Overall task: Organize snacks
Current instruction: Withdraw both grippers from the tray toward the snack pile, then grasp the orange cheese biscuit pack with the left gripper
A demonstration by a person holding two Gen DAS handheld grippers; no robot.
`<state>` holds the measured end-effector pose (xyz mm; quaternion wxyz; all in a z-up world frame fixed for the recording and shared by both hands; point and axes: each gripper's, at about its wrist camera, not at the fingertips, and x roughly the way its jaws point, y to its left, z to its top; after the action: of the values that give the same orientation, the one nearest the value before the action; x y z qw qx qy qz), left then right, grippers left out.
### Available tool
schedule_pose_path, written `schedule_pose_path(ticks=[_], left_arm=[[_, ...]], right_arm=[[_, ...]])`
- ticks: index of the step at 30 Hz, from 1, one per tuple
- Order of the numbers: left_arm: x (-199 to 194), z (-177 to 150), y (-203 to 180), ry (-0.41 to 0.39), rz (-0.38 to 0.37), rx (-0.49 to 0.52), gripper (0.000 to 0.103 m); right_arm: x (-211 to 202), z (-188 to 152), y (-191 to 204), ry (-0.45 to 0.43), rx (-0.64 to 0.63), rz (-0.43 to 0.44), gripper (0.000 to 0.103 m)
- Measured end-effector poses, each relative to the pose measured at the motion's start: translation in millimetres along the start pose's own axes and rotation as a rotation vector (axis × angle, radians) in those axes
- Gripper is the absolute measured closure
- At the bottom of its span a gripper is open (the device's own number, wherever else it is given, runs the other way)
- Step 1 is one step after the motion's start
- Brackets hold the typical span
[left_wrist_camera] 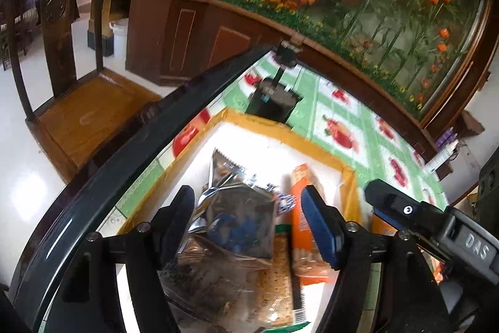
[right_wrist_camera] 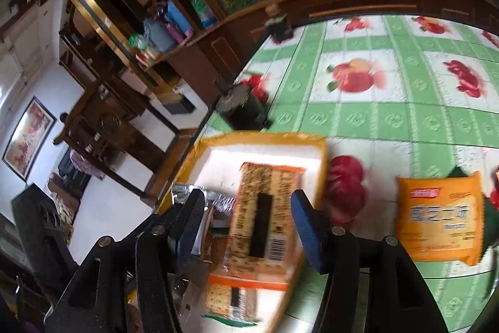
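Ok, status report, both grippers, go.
Left gripper open over silver foil snack bag in yellow-rimmed white tray. Right gripper open around orange cracker pack. Nothing blocking.

One yellow-rimmed tray point(right_wrist_camera: 315, 145) holds two cracker packs point(right_wrist_camera: 265, 208) and one silver foil bag point(left_wrist_camera: 230, 214). One orange snack packet point(right_wrist_camera: 439, 220) lies on the tablecloth point(right_wrist_camera: 389, 114).

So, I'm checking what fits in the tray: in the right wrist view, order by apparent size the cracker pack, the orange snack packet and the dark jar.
1. Cracker pack, though it sits nearest the camera.
2. Orange snack packet.
3. Dark jar, farthest away.
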<state>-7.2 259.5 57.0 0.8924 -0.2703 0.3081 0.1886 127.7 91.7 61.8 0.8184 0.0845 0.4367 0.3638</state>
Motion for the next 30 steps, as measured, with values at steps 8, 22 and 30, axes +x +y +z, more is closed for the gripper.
schedule_pose_path(ticks=[8,22,30], left_arm=[[-16,-8,-40,-0.070,-0.100,0.154,0.030],[-20,-21,-65,-0.027,-0.248,0.250,0.030],[-29,-30,-79,-0.035,-0.286,0.304,0.030]], right_arm=[[-15,16,-82,-0.012,0.066,-0.235,0.041],[-8,-22,-81,0.136,-0.175,-0.417,0.041],[-94,-83,-104,0.119,-0.093,-0.327,0.037]])
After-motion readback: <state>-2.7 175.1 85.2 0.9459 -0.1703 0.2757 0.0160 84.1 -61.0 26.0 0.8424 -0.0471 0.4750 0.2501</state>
